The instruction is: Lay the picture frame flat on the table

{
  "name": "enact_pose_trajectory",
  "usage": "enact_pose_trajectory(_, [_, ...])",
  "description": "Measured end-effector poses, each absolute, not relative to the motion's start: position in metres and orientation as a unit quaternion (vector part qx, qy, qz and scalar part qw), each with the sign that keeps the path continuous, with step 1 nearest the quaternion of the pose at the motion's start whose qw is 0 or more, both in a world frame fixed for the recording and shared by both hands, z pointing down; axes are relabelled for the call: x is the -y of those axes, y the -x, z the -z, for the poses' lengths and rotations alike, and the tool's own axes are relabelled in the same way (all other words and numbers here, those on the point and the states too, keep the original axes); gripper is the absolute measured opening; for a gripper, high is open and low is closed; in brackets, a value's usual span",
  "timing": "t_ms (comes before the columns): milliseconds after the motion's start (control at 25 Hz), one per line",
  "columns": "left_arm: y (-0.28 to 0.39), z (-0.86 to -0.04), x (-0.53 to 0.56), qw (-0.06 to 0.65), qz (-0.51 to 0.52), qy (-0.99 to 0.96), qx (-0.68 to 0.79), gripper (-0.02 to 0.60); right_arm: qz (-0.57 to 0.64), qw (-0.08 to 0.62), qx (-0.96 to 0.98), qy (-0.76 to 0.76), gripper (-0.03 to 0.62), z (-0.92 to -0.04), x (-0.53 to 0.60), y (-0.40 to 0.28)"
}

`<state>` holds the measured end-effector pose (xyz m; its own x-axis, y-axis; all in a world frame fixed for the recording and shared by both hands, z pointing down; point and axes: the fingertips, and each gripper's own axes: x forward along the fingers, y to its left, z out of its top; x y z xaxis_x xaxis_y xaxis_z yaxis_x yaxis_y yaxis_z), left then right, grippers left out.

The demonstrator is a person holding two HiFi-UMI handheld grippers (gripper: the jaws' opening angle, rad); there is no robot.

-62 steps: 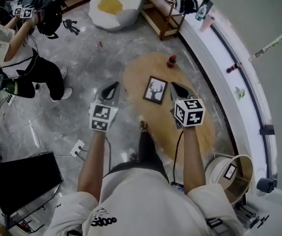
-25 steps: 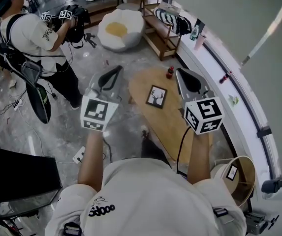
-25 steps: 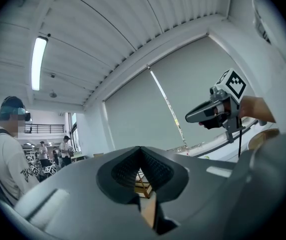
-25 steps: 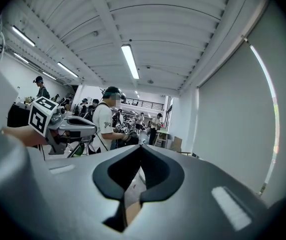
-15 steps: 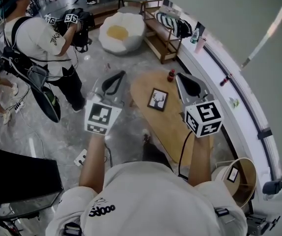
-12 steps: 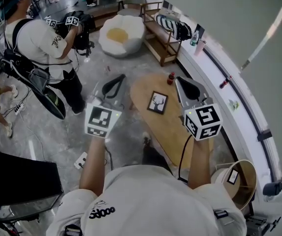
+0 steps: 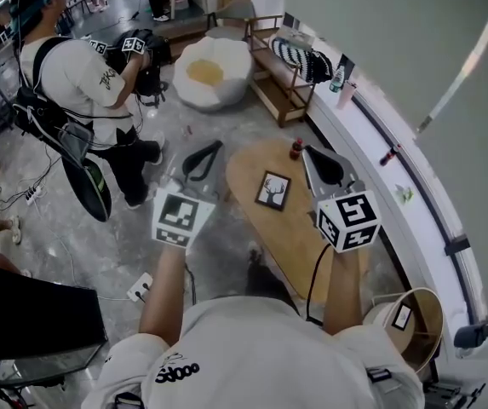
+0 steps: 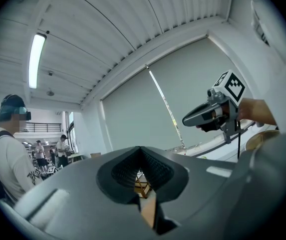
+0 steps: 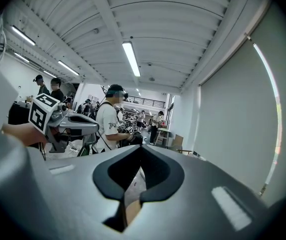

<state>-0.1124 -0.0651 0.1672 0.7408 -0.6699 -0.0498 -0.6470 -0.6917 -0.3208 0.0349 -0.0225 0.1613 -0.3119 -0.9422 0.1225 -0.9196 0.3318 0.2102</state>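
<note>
I am reading the right gripper (image 9: 141,153) first: its jaws are closing on nothing, pressed together with only floor showing past them. The left gripper (image 8: 141,154) is matching it, jaws together and empty. In the head view I am holding both up in the air and roughly level, the left gripper (image 7: 208,152) over the grey floor beside the table's edge and the right gripper (image 7: 318,162) over the table's far side. The picture frame (image 7: 272,190) is sitting between them and below them, touched by neither. It looks to be lying face up on the oval wooden table (image 7: 245,164), deer print showing, with the small red bottle (image 7: 295,149) near its far corner. Against the view from a couple of seconds ago, the frame and bottle are keeping the same spot on the table, while the grippers are sitting higher and further apart in the picture, and the whole view is now taking in more of the room. The other person (image 7: 77,79), who was at the far left edge then, is now standing in fuller view near the white and yellow beanbag (image 7: 209,71), holding grippers of their own.
</note>
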Motion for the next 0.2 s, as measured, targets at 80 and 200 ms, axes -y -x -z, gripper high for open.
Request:
enact_pose_trajectory(80, [0.1129, -0.1707, 0.0662, 0.16, 0.037, 0.919, -0.358, 0.009, 0.05, 0.113, 0.809, -0.575, 0.002, -0.164, 0.0245, -0.0338])
enact_pose_trajectory(200, [0.1153, -0.1754, 0.068, 0.158, 0.039, 0.919, -0.36, 0.009, 0.049, 0.116, 0.81, -0.573, 0.002, -0.1677, 0.0276, -0.0306])
